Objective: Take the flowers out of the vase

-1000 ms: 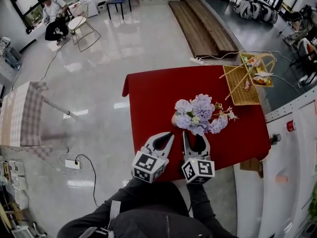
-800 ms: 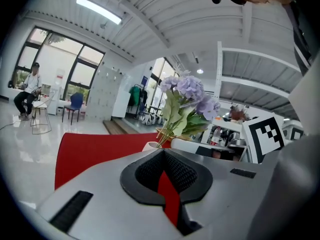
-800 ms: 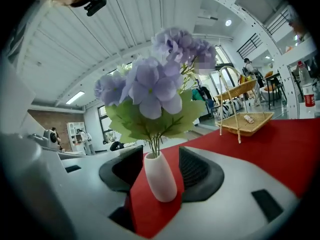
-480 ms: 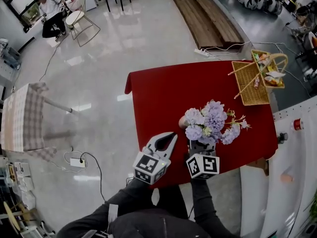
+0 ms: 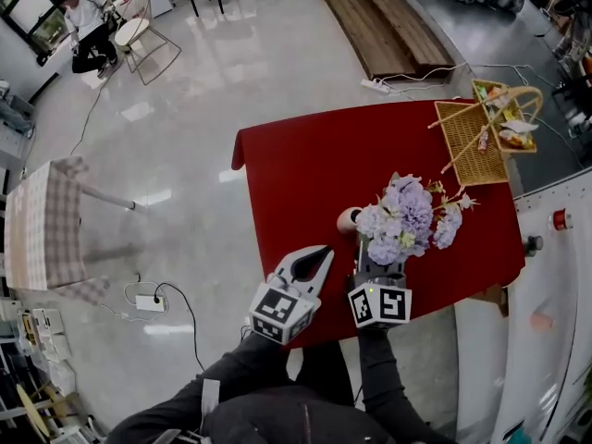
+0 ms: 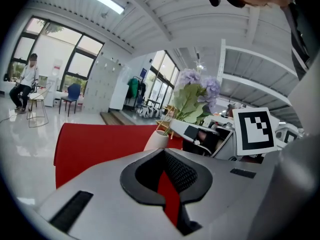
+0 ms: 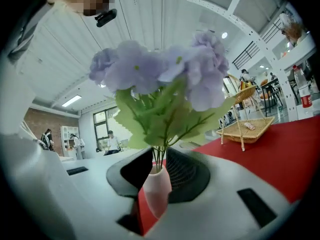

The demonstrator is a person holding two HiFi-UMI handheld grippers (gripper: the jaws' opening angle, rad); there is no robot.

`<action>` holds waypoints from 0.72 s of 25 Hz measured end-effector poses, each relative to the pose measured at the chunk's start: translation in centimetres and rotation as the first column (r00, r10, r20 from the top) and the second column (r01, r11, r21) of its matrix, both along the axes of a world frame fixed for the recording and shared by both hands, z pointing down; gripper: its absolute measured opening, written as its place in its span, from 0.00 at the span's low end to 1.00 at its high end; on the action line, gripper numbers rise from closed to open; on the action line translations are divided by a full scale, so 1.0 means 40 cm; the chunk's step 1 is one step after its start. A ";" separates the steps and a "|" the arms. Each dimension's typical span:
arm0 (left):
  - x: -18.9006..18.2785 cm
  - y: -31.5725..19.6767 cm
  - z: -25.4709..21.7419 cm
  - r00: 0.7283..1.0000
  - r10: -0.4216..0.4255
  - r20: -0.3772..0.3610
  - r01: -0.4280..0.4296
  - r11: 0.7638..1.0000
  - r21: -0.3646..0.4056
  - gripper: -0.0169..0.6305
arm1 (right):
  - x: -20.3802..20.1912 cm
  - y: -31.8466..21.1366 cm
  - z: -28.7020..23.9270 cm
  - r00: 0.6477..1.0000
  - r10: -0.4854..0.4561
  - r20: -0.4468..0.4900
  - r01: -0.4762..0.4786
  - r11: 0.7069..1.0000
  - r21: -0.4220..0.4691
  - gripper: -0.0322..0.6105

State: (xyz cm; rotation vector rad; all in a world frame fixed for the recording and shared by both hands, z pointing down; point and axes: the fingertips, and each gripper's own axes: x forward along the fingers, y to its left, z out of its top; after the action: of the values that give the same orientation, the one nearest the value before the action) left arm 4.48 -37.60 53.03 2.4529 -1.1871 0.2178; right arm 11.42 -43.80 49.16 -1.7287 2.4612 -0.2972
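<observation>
- Grey right gripper (image 7: 159, 159), its jaws having just been closing, clamps the pale vase (image 7: 157, 191) near the red surface's (image 5: 296, 165) front edge; lilac flowers (image 7: 165, 69) stand in it
- Beside it the left gripper (image 5: 321, 253) hangs empty, jaws together
- Step in hand looks like steadying the vase; next, the left gripper must open and take the flowers low down
- Open room lies above; the basket (image 5: 472, 141) sits well apart

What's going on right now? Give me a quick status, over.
Left gripper shut, empty. Right gripper has just been closing, now shut on the vase. Flowers in the vase, not yet out. Basket well apart, nothing blocking.
</observation>
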 end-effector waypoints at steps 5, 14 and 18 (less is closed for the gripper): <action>0.000 0.010 0.000 1.000 0.009 0.004 -0.009 1.000 -0.002 0.04 | -0.003 0.003 -0.006 1.000 -0.004 -0.002 0.004 1.000 0.008 0.15; -0.001 0.029 -0.007 1.000 -0.002 0.000 0.002 1.000 0.002 0.04 | -0.001 0.017 -0.030 0.999 -0.025 -0.030 0.026 0.999 0.029 0.13; 0.007 0.043 -0.016 1.000 0.003 -0.001 -0.003 1.000 0.006 0.04 | -0.004 0.020 -0.037 0.998 -0.037 -0.053 0.039 0.999 0.032 0.13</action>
State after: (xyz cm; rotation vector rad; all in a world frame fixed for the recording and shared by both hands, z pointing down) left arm 4.75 -35.88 52.41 2.4594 -1.1857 0.2140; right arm 11.24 -42.98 47.67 -1.6997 2.5231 -0.2160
